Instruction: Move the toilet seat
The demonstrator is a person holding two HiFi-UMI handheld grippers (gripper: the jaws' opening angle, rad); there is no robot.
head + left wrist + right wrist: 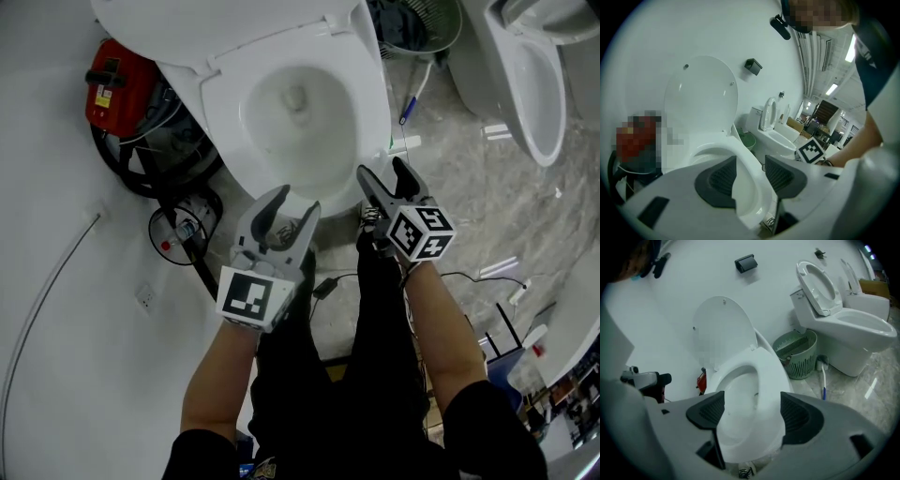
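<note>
The toilet (295, 117) stands against the wall with its lid (211, 23) raised at 12 o'clock. The toilet seat (373, 112) lies flat on the bowl. Its long axis runs from 12 to 6, and its rounded front points at 6 toward the person. The left gripper (295, 201) hovers near that front rim. The right gripper (382, 171) is by the seat's 4 o'clock edge. Both pairs of fingers stand apart, clamping nothing.

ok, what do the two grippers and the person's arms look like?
White body on the left gripper, grey on the right gripper. Both have dark ribbed pads and a white cube with black square markers. Arms bare below black short sleeves.
</note>
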